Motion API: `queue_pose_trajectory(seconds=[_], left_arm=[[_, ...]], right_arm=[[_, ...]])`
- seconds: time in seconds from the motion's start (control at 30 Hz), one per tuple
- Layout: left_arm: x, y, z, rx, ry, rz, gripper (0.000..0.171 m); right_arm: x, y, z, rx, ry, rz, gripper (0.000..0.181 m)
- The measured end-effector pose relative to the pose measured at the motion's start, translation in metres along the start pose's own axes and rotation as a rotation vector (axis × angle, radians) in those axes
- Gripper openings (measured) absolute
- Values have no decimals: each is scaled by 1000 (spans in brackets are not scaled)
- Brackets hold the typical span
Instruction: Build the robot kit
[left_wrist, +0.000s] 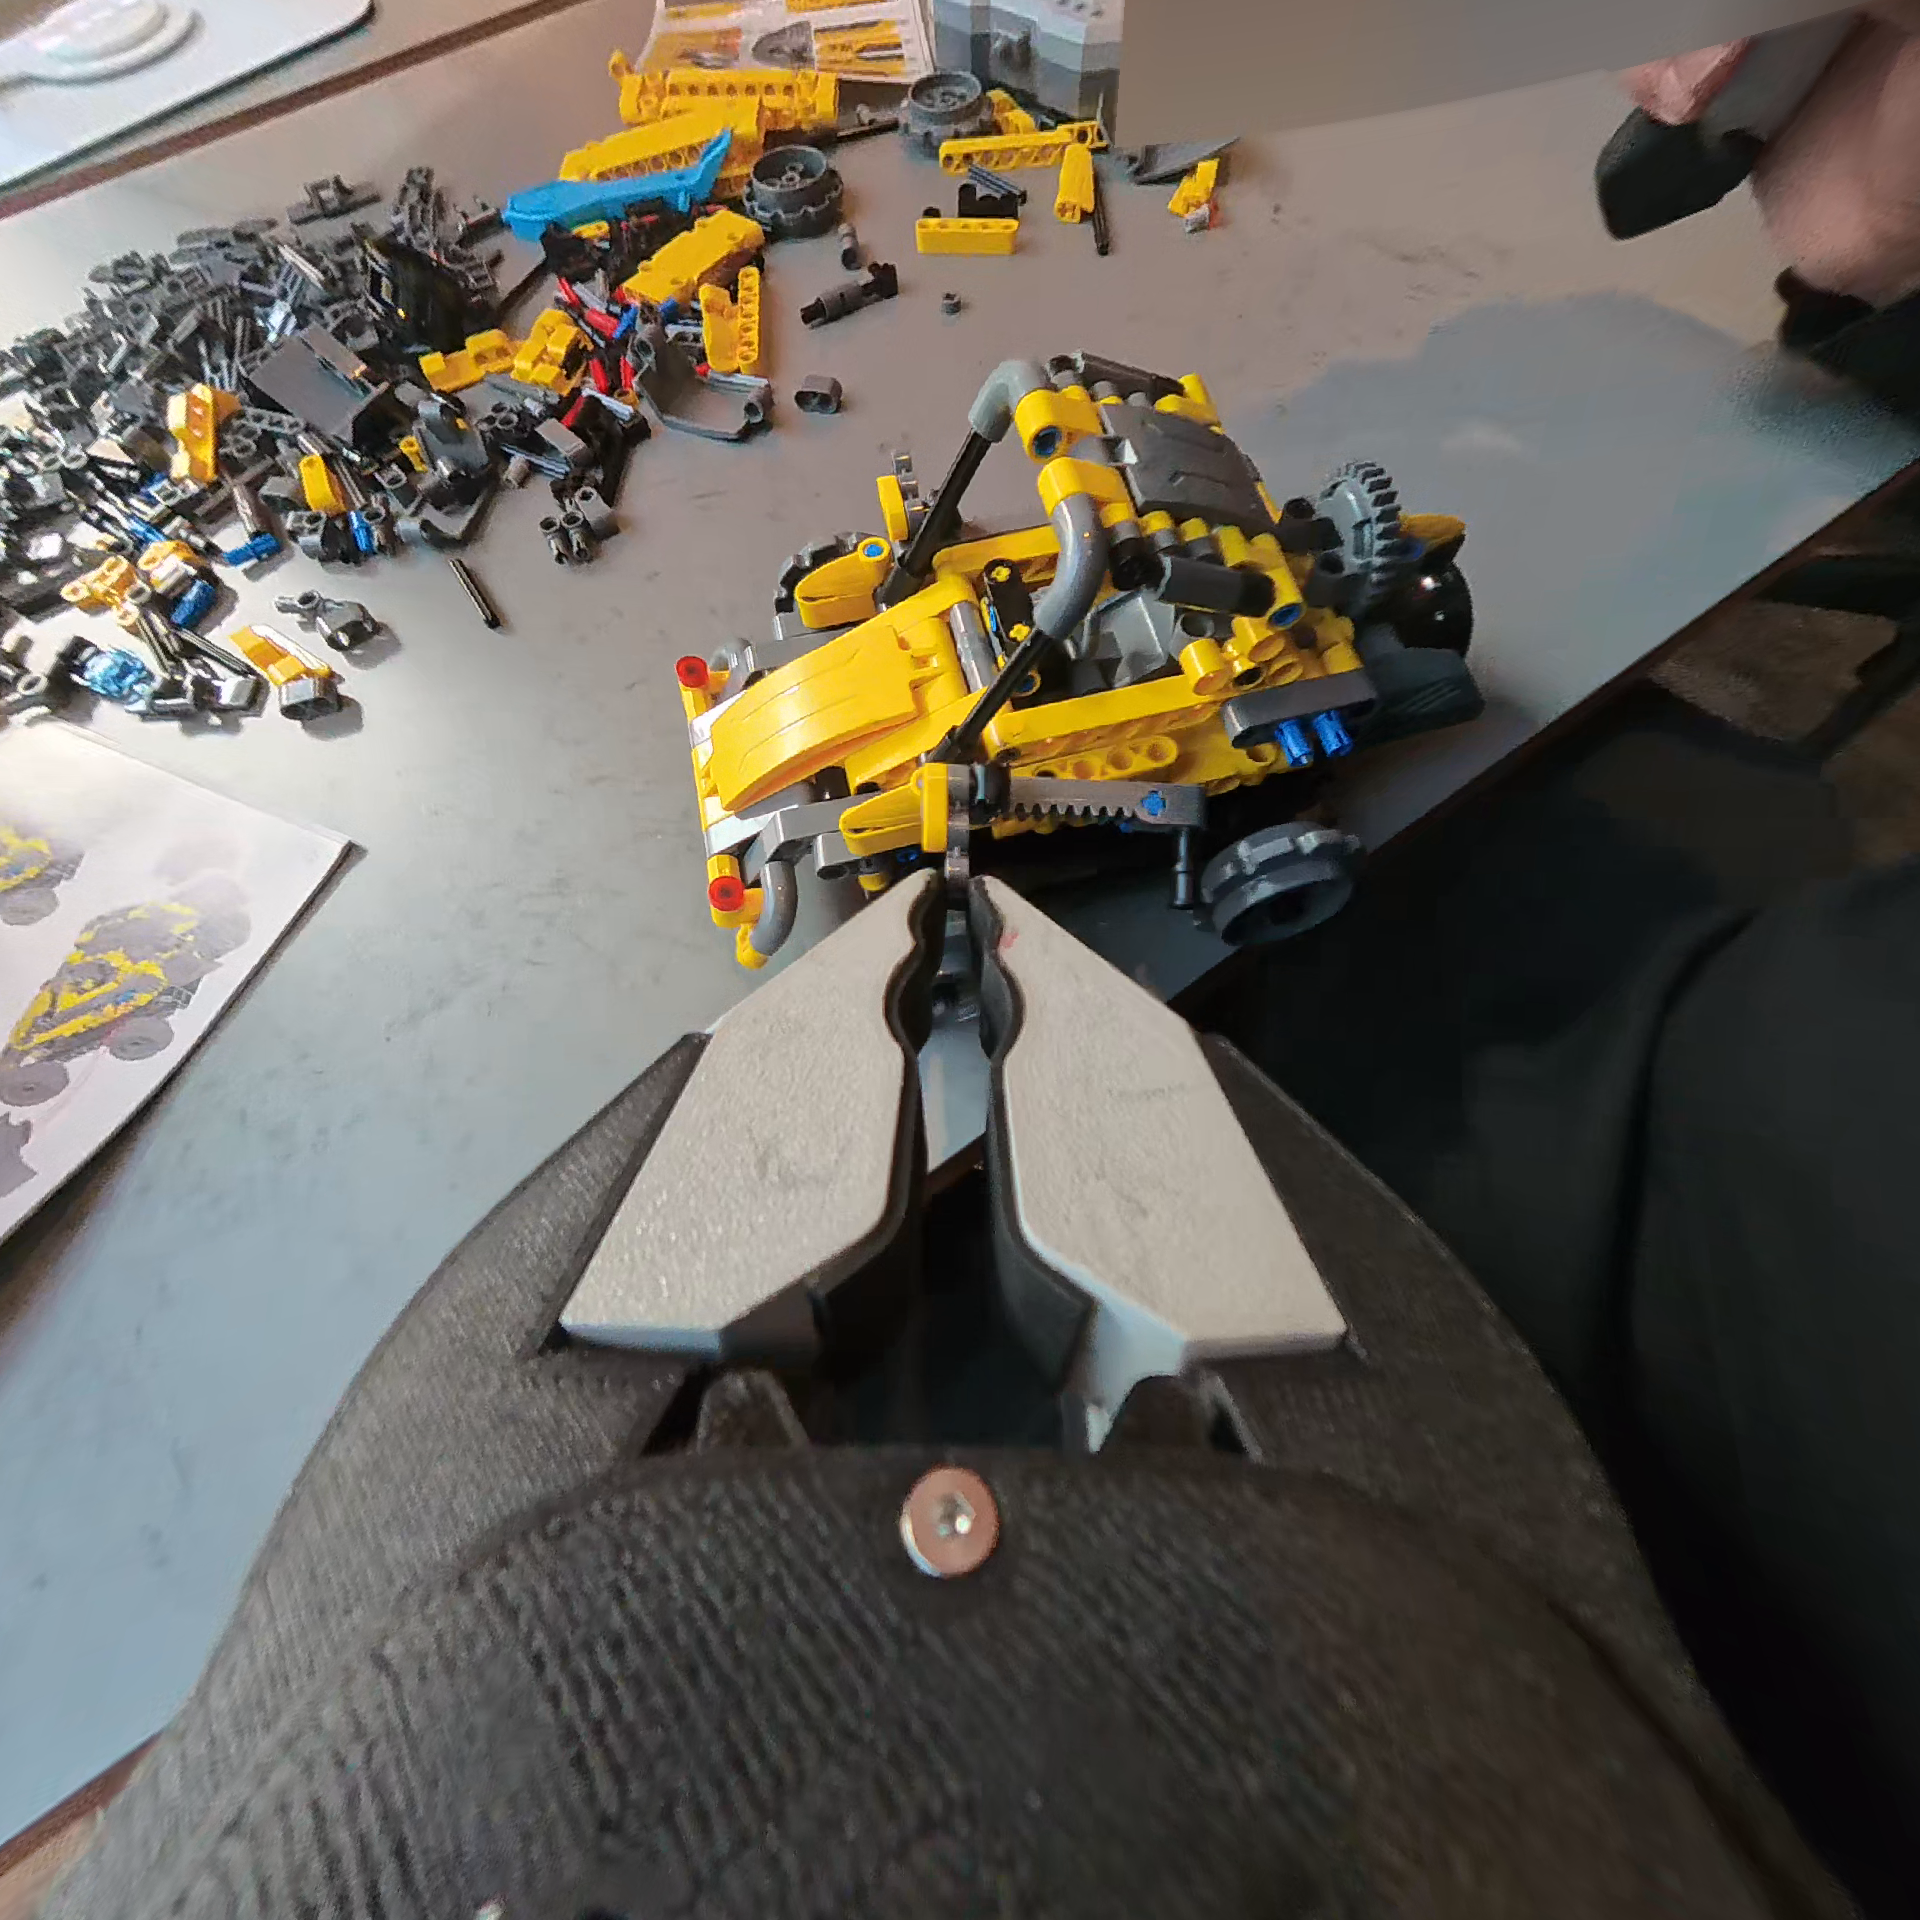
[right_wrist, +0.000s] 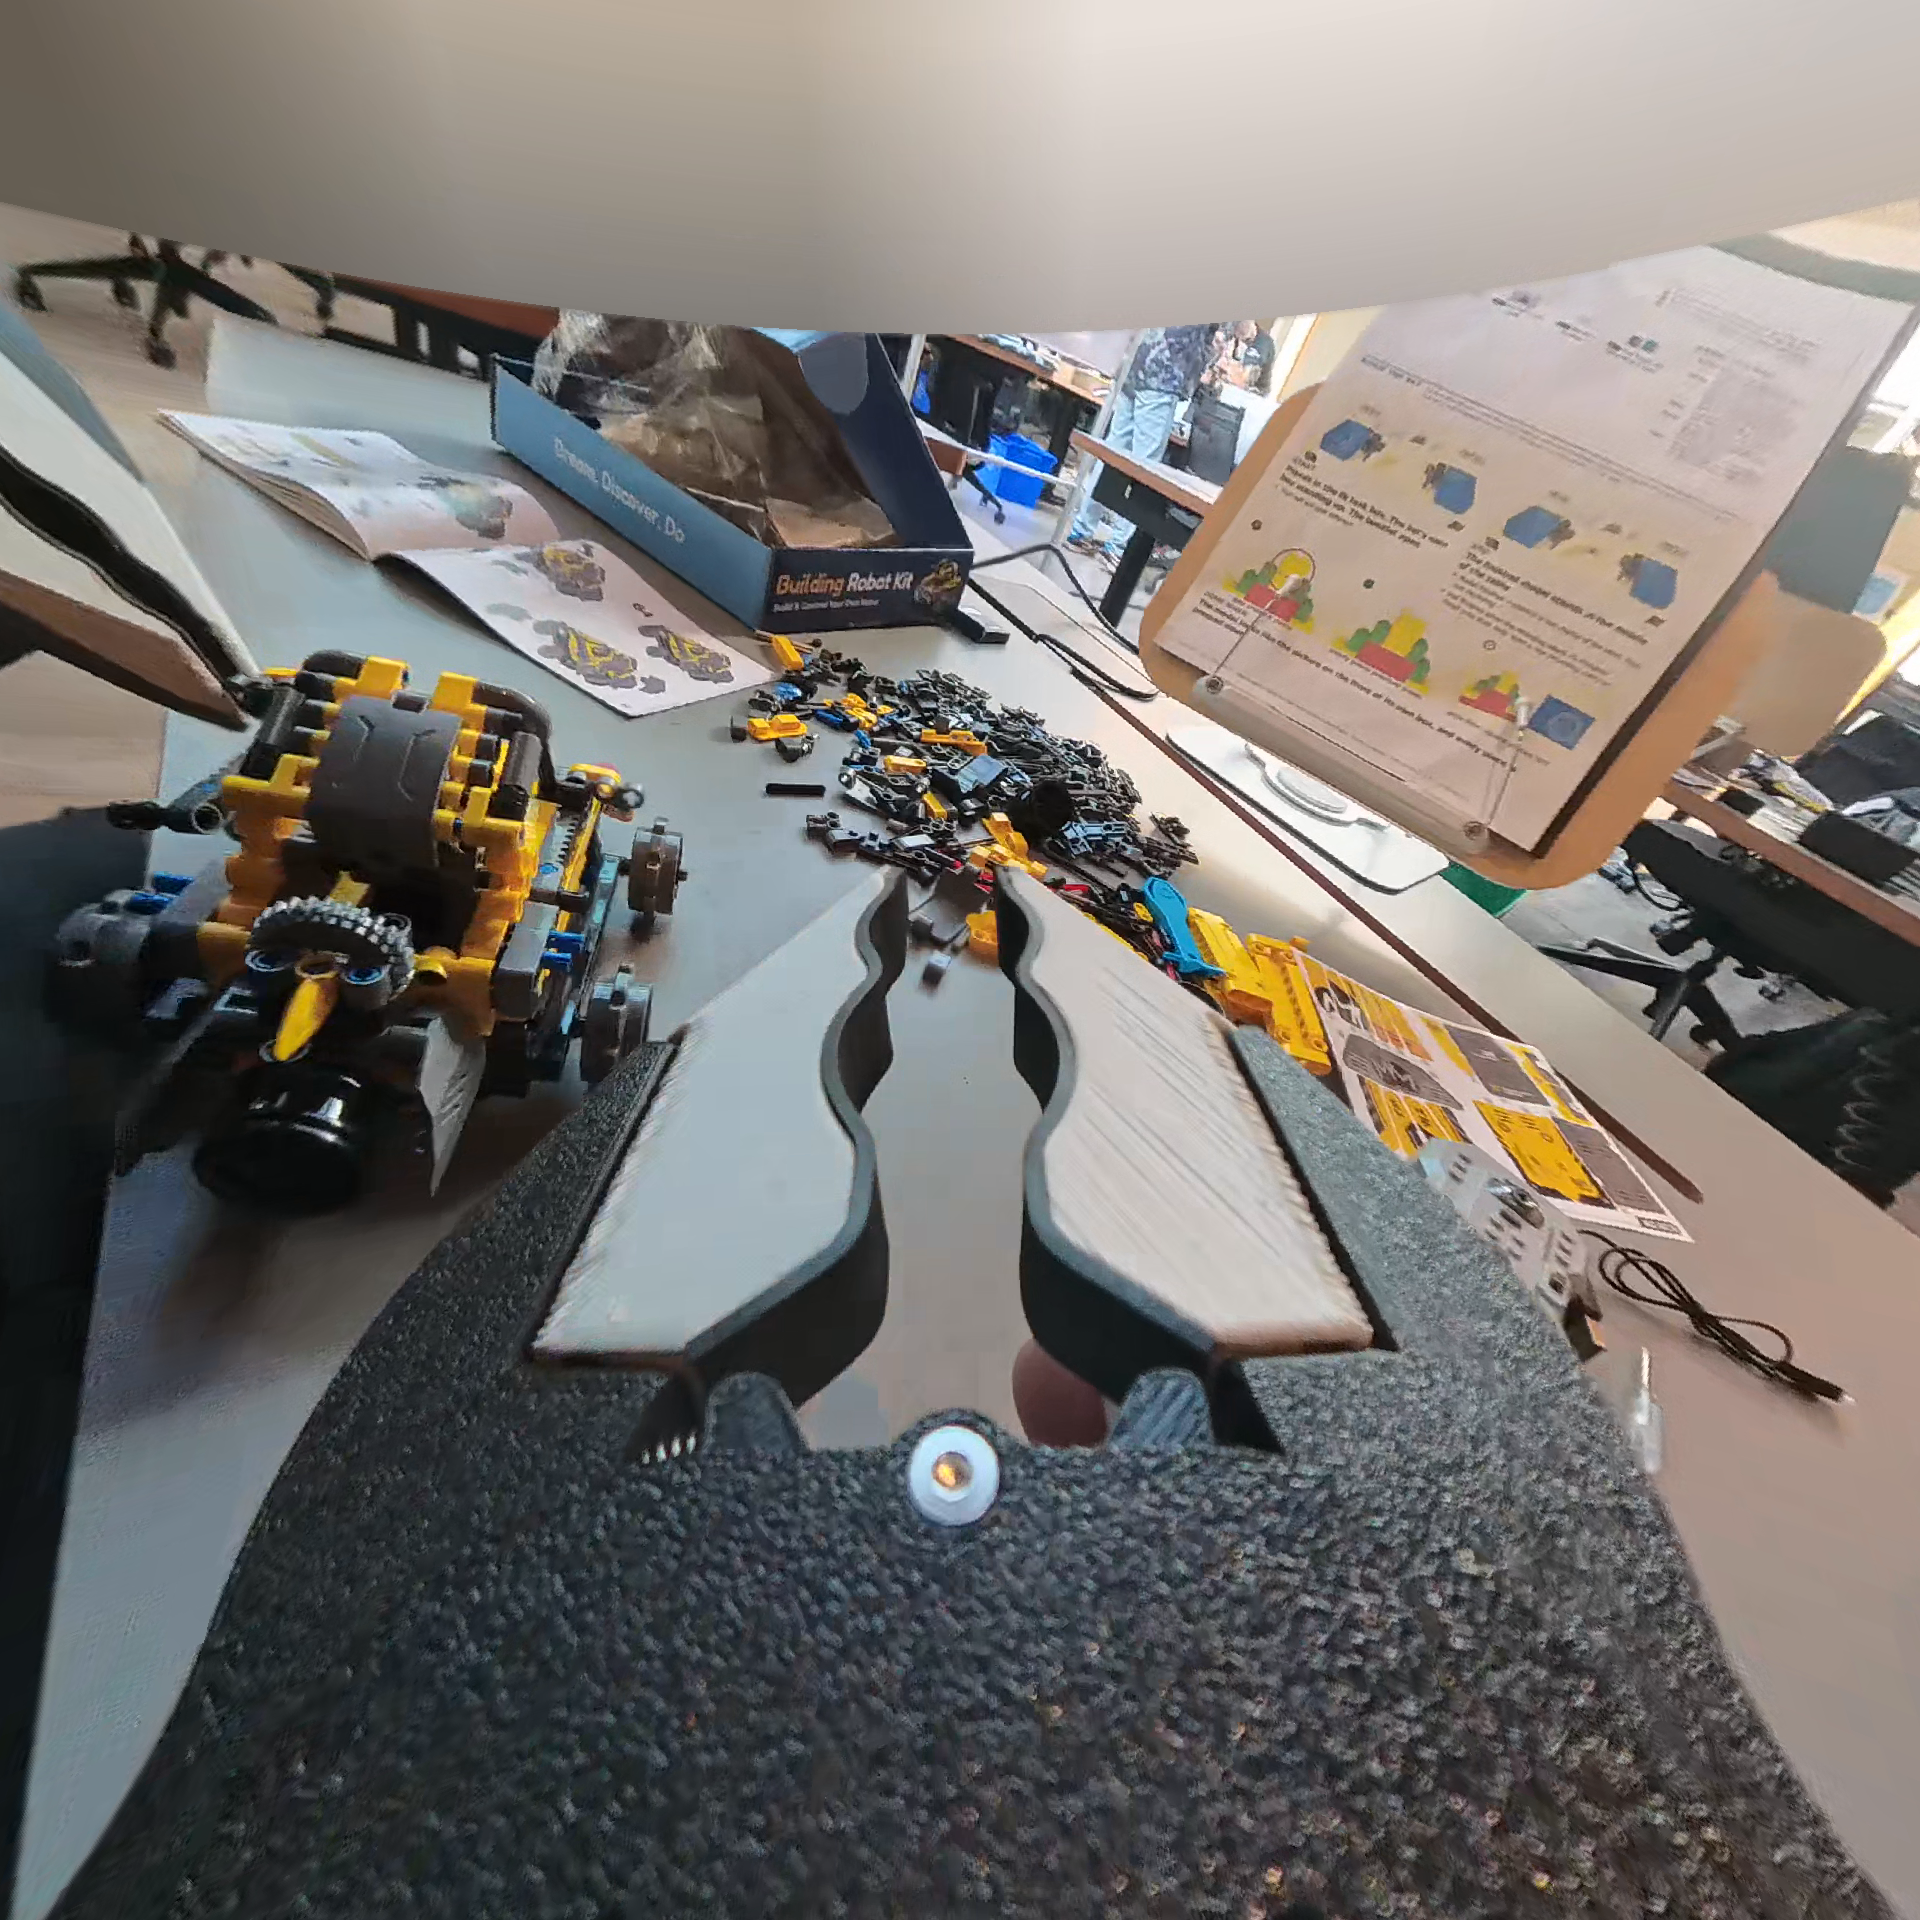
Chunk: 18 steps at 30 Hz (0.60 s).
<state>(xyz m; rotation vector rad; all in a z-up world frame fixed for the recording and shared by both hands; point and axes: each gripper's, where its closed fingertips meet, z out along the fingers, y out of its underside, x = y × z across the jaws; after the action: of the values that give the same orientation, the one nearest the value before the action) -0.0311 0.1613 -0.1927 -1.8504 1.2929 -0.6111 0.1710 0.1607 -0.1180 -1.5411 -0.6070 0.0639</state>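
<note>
A yellow and grey brick-built car (left_wrist: 1049, 665) stands on the grey table (left_wrist: 468, 1091) near its front edge. My left gripper (left_wrist: 958, 885) is shut on a thin dark grey piece (left_wrist: 956, 836) that sticks out from the car's near side by a toothed rack. My right gripper (right_wrist: 948, 891) is open and empty, held above the table to the right of the car (right_wrist: 364, 883), pointing toward the pile of loose parts (right_wrist: 987, 769). A hand on the right gripper's black handle (left_wrist: 1673, 166) shows at the top right of the left wrist view.
Loose black, grey and yellow parts (left_wrist: 312, 416) spread over the far table, with a blue piece (left_wrist: 613, 197). An instruction booklet (left_wrist: 125, 935) lies left. A dark blue box (right_wrist: 748, 499), a sheet on a stand (right_wrist: 1507, 540), a sticker sheet (right_wrist: 1486, 1101) and a grey block with cable (right_wrist: 1507, 1236) sit around. One gripper's finger ends stand about 20 cm off the other's.
</note>
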Motion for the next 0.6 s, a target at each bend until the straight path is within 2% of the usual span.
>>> queue_pose_trajectory(seconds=[0.23,0.4,0.5,0.6], left_arm=[[7,2,9,-22,0,-149,1],[5,3,4,-21,12,-164,1],[5,3,2,4,47,-160,1],[9,0,3,29,100,-170,1]], right_arm=[[-10,22,17,5,-90,64,16],[-23,31,18,-31,-158,53,16],[-18,32,15,-52,-77,-28,16],[-35,6,3,-13,-16,-19,24]])
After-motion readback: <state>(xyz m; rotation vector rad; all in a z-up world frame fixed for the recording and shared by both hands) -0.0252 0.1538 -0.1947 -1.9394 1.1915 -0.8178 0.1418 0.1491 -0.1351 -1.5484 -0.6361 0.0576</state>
